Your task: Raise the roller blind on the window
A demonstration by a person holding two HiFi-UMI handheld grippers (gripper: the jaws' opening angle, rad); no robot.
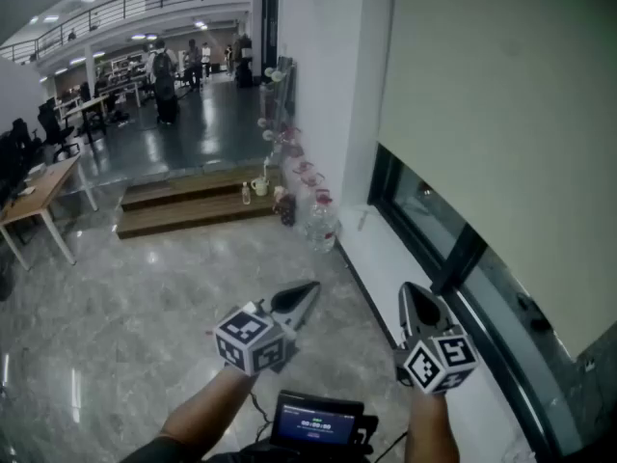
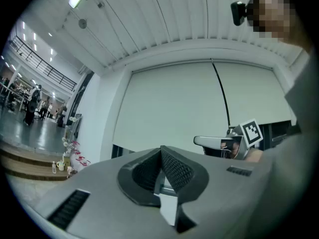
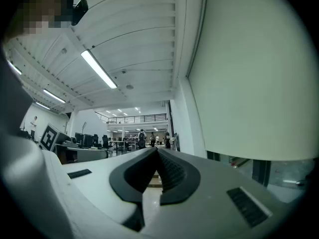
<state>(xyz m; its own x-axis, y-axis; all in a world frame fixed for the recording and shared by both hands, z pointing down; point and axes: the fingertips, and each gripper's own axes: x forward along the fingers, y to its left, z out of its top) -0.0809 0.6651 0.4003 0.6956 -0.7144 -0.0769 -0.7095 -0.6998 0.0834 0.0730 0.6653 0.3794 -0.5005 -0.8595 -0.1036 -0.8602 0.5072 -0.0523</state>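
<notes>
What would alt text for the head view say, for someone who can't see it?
The left gripper and right gripper, both shut and empty, hover beside a window whose cream roller blind hangs mostly lowered. Marble floor and wooden steps lead to an office behind.

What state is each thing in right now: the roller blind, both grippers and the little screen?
Roller blind: lowered most of the way, a strip of window uncovered below it.
Left gripper: shut, empty.
Right gripper: shut, empty.
Screen: lit.
</notes>
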